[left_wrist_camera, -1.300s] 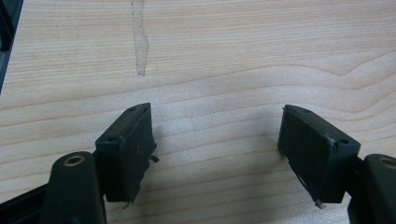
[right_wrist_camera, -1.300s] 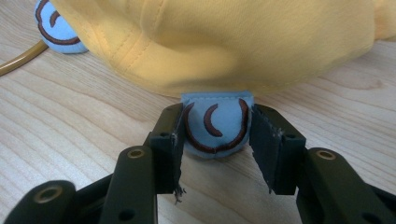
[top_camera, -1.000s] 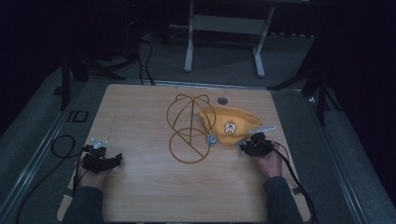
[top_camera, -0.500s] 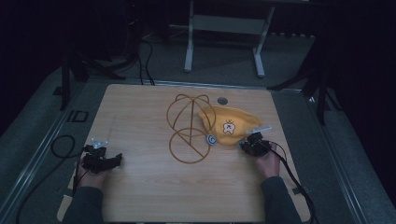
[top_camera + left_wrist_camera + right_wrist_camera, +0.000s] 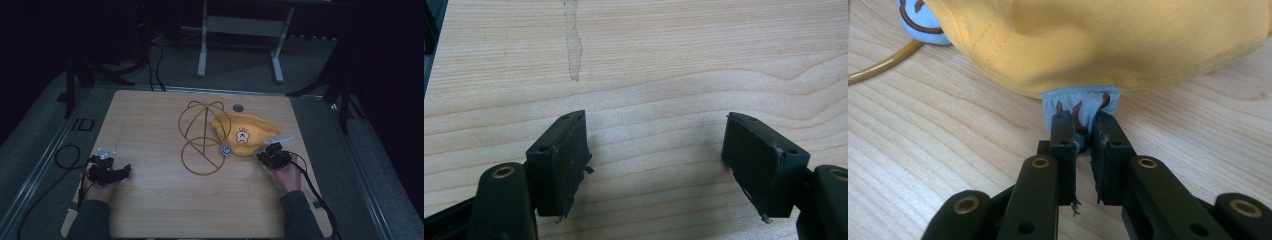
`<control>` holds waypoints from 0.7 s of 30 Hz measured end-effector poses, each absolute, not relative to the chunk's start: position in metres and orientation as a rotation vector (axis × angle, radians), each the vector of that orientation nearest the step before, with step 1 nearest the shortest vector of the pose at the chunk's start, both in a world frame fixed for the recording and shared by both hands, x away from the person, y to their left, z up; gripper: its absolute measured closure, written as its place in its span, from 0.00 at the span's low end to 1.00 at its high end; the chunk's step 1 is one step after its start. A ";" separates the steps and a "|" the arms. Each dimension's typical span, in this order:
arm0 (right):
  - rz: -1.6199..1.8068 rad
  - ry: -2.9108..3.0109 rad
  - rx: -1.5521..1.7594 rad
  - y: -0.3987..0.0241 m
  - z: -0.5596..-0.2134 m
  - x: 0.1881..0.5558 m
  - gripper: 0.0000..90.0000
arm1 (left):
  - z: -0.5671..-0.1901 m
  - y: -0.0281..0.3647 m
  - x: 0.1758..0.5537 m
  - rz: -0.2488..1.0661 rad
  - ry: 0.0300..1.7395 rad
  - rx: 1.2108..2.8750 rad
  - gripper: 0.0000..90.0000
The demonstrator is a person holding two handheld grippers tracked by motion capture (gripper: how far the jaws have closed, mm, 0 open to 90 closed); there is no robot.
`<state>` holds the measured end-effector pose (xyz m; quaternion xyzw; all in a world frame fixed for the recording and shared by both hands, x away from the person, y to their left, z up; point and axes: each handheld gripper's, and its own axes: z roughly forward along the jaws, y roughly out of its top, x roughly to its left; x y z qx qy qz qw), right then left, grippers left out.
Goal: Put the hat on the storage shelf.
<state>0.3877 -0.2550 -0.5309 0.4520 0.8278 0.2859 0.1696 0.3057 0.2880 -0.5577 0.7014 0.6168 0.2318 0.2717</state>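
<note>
A yellow cloth hat (image 5: 245,134) with a small cartoon face lies on the wooden table (image 5: 150,125), against a brown wire hoop frame (image 5: 200,150). A round light-blue flap (image 5: 226,150) pokes out at its left edge. My right gripper (image 5: 262,156) sits at the hat's near right edge. In the right gripper view its jaws have just been closing and now pinch a light-blue patterned tab (image 5: 1080,102) that hangs from the yellow hat (image 5: 1108,45); the right gripper (image 5: 1083,125) is shut on it. My left gripper (image 5: 125,171) rests at the table's near left, and the left gripper (image 5: 656,145) is open over bare wood.
A round grommet hole (image 5: 238,107) sits near the table's far edge. Cables trail from both grippers over the table's sides. A pale scuff (image 5: 573,45) marks the wood ahead of the left gripper. A metal stand (image 5: 240,30) is on the floor beyond the table.
The right gripper has edged slightly in towards the hat's near edge. The left gripper and the hat have stayed where they were.
</note>
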 end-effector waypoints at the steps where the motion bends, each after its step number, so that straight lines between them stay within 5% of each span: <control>1: 0.817 2.349 1.281 -0.255 -0.530 0.387 0.90 | -0.558 0.288 0.306 0.624 1.661 1.889 0.30; 21: 0.872 2.322 1.192 -0.249 -0.498 0.379 0.90 | -0.558 0.288 0.306 0.625 1.660 1.888 0.30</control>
